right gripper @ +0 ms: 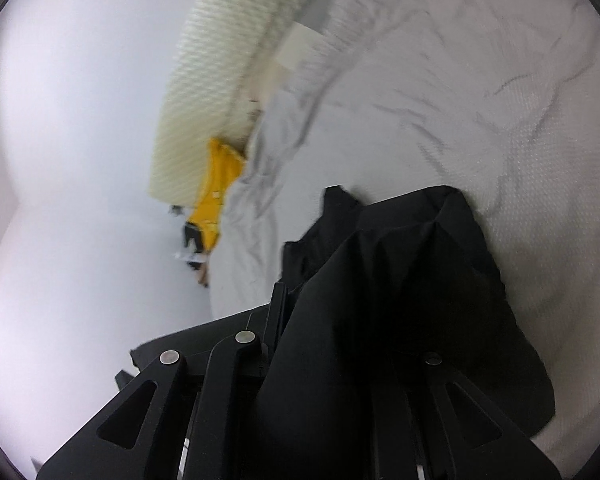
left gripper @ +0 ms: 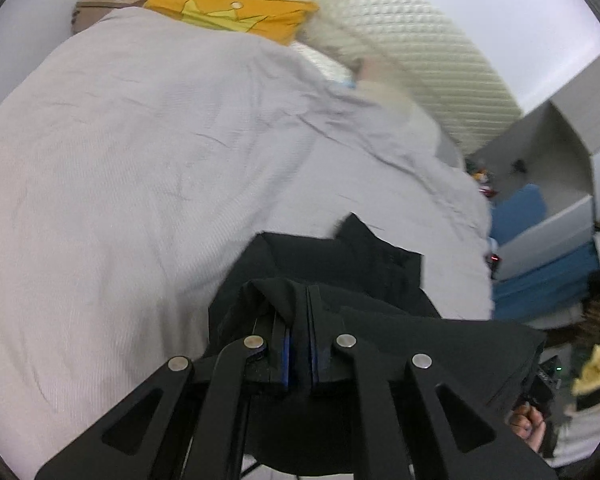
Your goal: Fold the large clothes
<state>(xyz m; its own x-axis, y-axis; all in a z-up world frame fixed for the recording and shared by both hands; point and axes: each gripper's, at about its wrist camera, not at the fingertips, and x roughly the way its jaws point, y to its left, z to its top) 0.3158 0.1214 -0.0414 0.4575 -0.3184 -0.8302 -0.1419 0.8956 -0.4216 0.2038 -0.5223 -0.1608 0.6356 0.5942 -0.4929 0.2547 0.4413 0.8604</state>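
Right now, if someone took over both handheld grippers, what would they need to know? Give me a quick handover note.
Left gripper: shut on the black fabric garment.
Right gripper: shut, draped by the same garment; the pinch itself is hidden.
Garment: bunched and partly lifted over the pale grey bedspread, near its edge; the yellow crown-print cushion sits at the far end.
Done: both ends picked up.
Left: spread it flat, then fold; no neat fold shows yet.
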